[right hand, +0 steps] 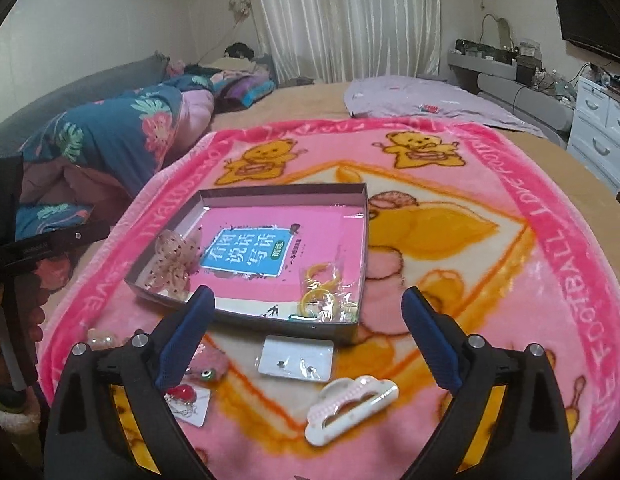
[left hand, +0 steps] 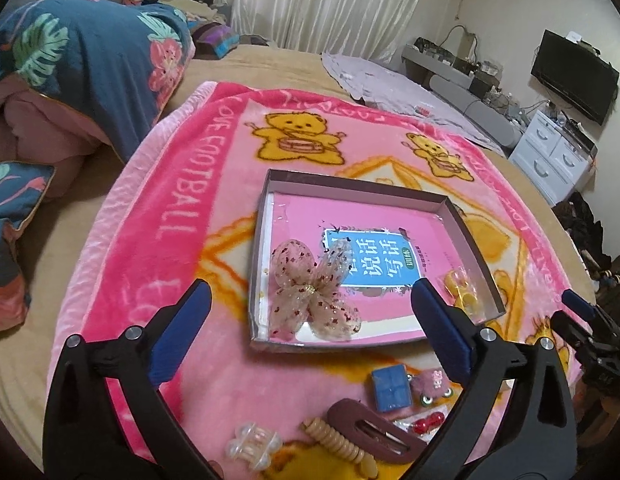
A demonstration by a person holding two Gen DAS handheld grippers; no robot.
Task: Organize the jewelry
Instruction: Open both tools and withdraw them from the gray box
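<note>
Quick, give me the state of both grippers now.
Left gripper: open, holding nothing; the sheer red-speckled bow lies free in the shallow cardboard tray.
Right gripper: open, holding nothing.

A home bedroom: bed, curtains, white dresser, wall television.

Lying spread across a tan bed: pink teddy-bear blanket. Sitting bunched at the left: blue floral quilt. Hanging behind: white curtains. Standing right: white drawer cabinet, under a wall television.
</note>
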